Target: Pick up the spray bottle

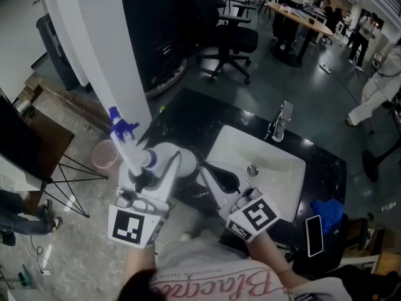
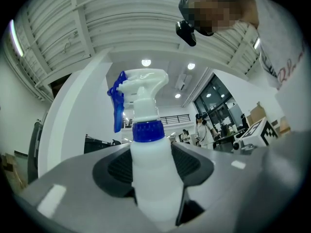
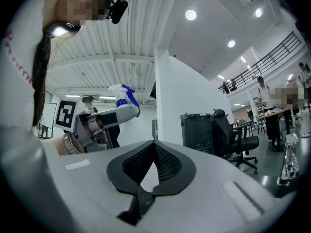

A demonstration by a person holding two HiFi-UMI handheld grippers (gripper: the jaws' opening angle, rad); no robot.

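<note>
The spray bottle (image 1: 133, 149) is white with a blue collar and a blue trigger. My left gripper (image 1: 156, 163) is shut on its body and holds it in the air, left of the sink, with the nozzle tilted up and away. In the left gripper view the bottle (image 2: 146, 144) stands upright between the dark pads (image 2: 116, 171), which press on both its sides. My right gripper (image 1: 205, 168) hovers beside it over the counter's front edge. Its jaws meet at the tips with nothing between them (image 3: 154, 145). The right gripper view also catches the left gripper (image 3: 104, 120) with the bottle (image 3: 122, 94).
A white sink (image 1: 276, 162) with a chrome tap (image 1: 280, 121) is set in a black counter (image 1: 188, 115). A phone (image 1: 314, 235) and a blue cloth (image 1: 330, 209) lie at its right end. A white pillar (image 1: 94, 42), a pink bucket (image 1: 103, 155) and an office chair (image 1: 232, 39) stand behind.
</note>
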